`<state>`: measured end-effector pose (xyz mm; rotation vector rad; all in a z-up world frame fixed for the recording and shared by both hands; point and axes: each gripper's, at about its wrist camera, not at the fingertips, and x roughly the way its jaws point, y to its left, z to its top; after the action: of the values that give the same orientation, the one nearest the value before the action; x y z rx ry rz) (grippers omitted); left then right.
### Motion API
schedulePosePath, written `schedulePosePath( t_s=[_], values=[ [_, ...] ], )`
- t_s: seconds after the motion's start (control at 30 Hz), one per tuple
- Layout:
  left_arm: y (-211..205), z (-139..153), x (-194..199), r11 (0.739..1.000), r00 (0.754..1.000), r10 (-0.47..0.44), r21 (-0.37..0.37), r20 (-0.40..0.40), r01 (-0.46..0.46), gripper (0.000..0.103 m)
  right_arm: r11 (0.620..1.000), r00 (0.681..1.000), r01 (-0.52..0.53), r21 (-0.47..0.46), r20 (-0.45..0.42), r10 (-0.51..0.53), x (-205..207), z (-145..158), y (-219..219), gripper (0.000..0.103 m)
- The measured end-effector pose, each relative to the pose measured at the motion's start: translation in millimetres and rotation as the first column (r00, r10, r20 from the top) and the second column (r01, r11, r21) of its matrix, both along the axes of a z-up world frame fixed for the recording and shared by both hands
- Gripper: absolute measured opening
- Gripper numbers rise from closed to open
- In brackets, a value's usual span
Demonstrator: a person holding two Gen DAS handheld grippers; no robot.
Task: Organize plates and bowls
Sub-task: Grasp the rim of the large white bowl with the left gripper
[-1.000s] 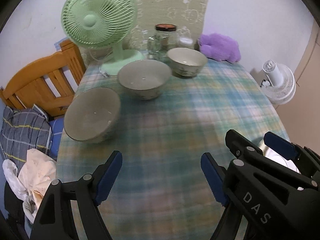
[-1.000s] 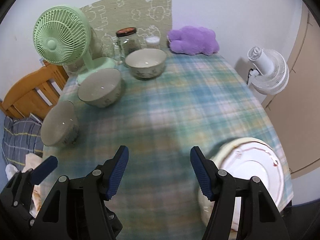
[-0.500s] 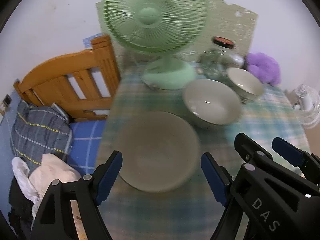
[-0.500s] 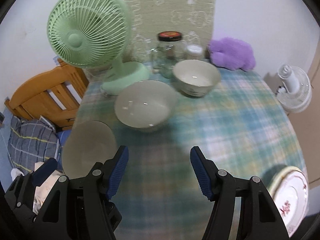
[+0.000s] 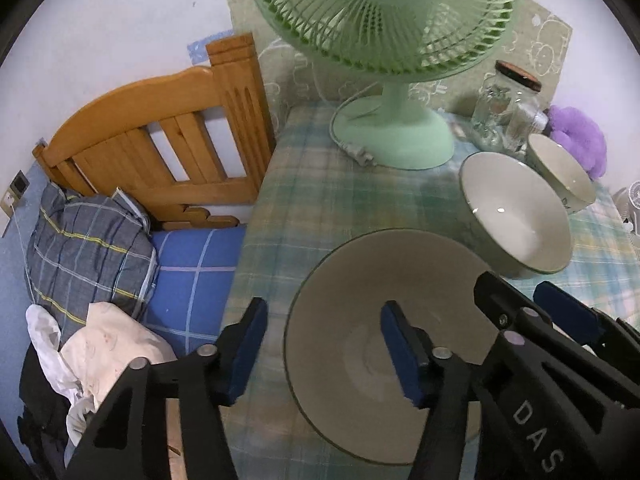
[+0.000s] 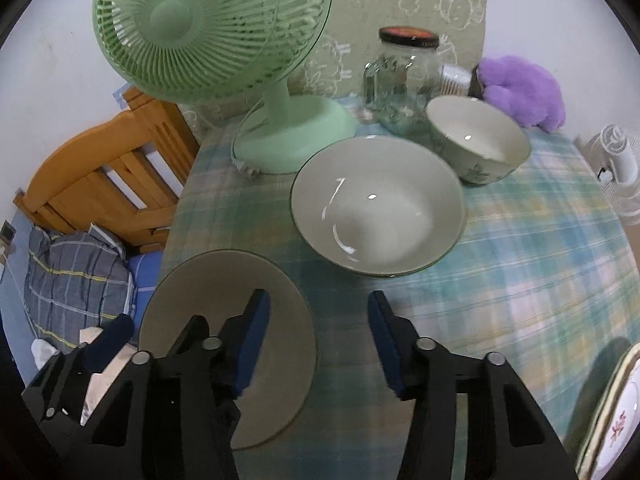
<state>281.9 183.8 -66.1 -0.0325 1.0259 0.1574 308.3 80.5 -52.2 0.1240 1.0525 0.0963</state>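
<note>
Three pale bowls stand in a row on the plaid tablecloth. The nearest bowl [image 5: 372, 320] [image 6: 208, 296] is at the table's left front. My left gripper [image 5: 324, 340] is open and straddles its left rim, right finger inside the bowl, left finger outside. A middle bowl [image 5: 516, 216] [image 6: 380, 204] and a smaller far bowl [image 5: 560, 172] [image 6: 480, 144] lie beyond. My right gripper [image 6: 316, 336] is open and empty, just right of the nearest bowl. A stack of plates [image 6: 612, 412] shows at the lower right edge.
A green desk fan [image 6: 216, 28] and a glass jar [image 6: 400, 76] stand at the back of the table, with a purple plush [image 6: 524, 88] beside them. A wooden bed headboard [image 5: 160, 128] and bedding lie left of the table edge. A white floor fan [image 6: 620, 160] stands right.
Both grippers have moved forward and left toward the nearest bowl. My left gripper now has its fingers either side of that bowl's rim. The plates have slid to the frame's edge.
</note>
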Motion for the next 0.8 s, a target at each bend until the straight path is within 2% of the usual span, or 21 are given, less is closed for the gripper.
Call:
schedulePosePath(
  t_s=[0.17,0.23,0.47,0.8],
  values=[
    [6.1,-9.0,4.7,1.000,1.000,-0.004,-0.023,-0.012,0.004,0.037,1.000,1.000,-0.005,0.007,-0.028,0.005,5.9,-10.1,7.7,0.034],
    [7.1,-12.6,6.2,0.999,1.000,-0.018,-0.035,-0.017,0.017,0.030,1.000,0.999,-0.012,0.013,-0.034,0.013,7.5,-14.1,9.8,0.022],
    [9.3,-13.1,7.8,0.999,1.000,-0.020,-0.025,-0.003,0.019,0.023,0.999,1.000,-0.017,-0.033,-0.020,0.016,9.6,-17.9,16.6,0.019],
    [4.5,-3.3,-5.2,0.999,0.999,-0.045,-0.021,-0.010,0.045,0.023,0.999,1.000,-0.014,-0.039,-0.028,0.013,-2.8,-6.6,12.2,0.019]
  ],
)
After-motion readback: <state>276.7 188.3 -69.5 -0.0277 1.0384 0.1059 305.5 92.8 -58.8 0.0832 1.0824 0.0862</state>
